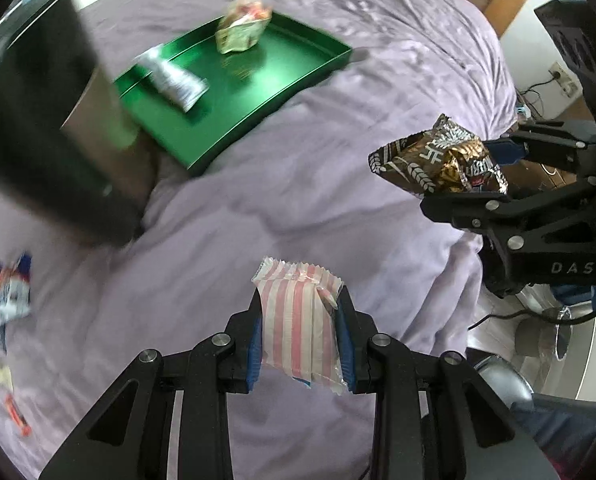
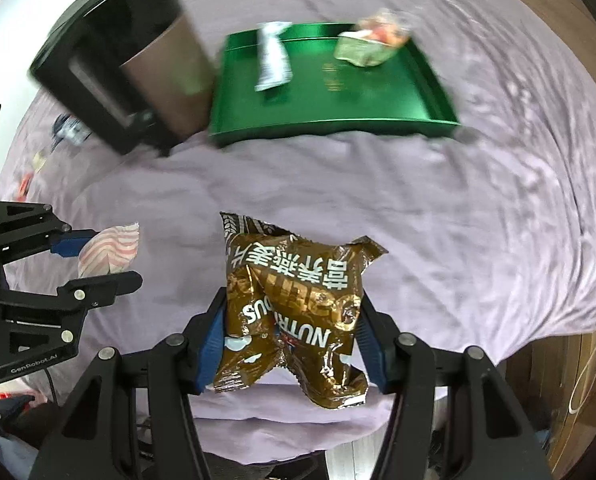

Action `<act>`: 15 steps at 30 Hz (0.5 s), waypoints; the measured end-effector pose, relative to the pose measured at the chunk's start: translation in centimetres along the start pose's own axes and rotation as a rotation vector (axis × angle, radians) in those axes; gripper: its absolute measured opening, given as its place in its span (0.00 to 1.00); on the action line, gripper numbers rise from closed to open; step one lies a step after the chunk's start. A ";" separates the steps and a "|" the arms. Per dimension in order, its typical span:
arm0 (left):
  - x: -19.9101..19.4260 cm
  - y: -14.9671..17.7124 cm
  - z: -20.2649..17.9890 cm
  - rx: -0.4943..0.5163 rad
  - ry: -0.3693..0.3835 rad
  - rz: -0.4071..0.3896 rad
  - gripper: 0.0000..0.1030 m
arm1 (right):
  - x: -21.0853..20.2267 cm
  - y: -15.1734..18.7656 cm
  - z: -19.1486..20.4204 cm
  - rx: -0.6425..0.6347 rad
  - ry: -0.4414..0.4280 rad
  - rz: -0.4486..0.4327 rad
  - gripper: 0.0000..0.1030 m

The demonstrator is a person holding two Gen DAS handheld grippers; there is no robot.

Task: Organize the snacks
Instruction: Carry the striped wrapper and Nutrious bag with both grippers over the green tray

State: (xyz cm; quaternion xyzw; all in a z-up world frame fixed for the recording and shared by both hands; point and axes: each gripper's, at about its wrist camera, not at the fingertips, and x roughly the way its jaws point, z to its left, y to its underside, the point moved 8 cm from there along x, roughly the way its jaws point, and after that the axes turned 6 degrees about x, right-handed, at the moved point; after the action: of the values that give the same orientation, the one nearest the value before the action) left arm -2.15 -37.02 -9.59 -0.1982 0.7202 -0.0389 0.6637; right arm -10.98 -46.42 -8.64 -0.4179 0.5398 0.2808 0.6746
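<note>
My left gripper (image 1: pixel 300 320) is shut on a pink-and-white striped packet (image 1: pixel 298 320) and holds it above the lilac bed cover; the packet also shows in the right wrist view (image 2: pixel 109 250). My right gripper (image 2: pixel 291 324) is shut on a brown foil snack bag (image 2: pixel 293 312), which shows in the left wrist view (image 1: pixel 438 156) at the right. A green tray (image 1: pixel 257 92) lies ahead on the bed (image 2: pixel 378 96). It holds a white packet (image 1: pixel 173 76) and a pale green packet (image 1: pixel 239 32).
A dark box with a brown side (image 1: pixel 37 120) stands left of the tray (image 2: pixel 137 64). Several small snacks (image 1: pixel 9 292) lie on the cover at the far left. The bed's right edge drops to a floor with cables (image 1: pixel 538 92).
</note>
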 end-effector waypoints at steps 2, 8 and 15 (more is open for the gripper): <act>0.3 -1.4 -0.6 0.015 0.000 -0.001 0.26 | -0.1 -0.1 -1.2 0.021 0.002 -0.007 0.09; 1.6 -4.5 -1.9 0.028 0.002 -0.001 0.26 | -0.2 -0.7 -3.8 0.068 0.009 -0.028 0.09; 2.6 -7.5 -1.2 -0.016 -0.020 -0.019 0.26 | 0.0 -3.0 -5.4 0.085 0.009 -0.063 0.09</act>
State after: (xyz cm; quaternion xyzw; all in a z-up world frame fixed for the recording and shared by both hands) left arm -1.62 -45.00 -9.47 -0.2108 0.7118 -0.0376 0.6689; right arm -11.17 -52.61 -8.19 -0.4070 0.5409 0.2346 0.6977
